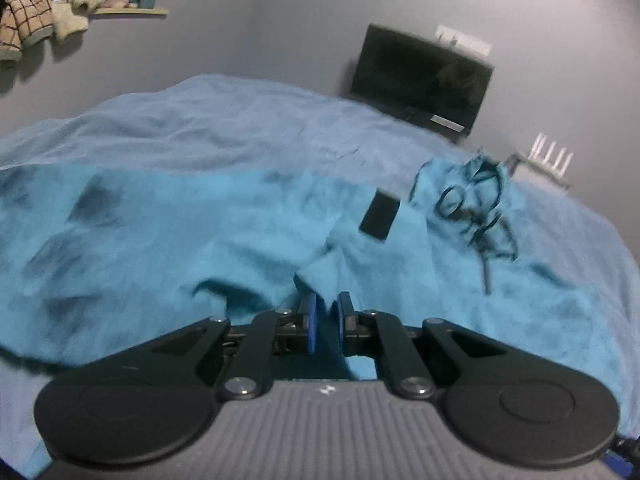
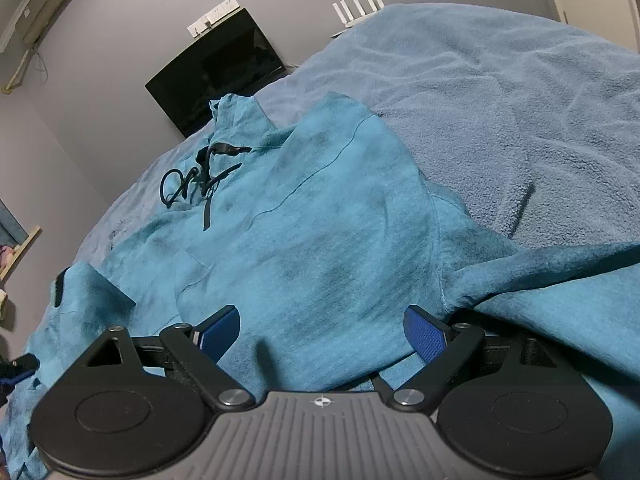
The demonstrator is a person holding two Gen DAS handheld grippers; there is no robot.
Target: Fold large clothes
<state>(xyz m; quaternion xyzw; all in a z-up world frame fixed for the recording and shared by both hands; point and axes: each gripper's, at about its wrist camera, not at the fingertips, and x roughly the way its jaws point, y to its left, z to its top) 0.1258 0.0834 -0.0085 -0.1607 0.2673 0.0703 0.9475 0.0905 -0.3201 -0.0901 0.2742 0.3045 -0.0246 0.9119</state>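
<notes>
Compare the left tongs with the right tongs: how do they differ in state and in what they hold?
1. The left tongs are nearly shut; the right tongs are spread wide.
2. The left tongs pinch a fold of the hoodie; the right tongs hold nothing, with hoodie cloth lying loose between them.
3. The left pads show edge-on; the right pads show their ribbed faces.
Shared: black arms, blue pads, both over the same hoodie on the blanket.

no legible text, labels, brands or numbers anywhere
</notes>
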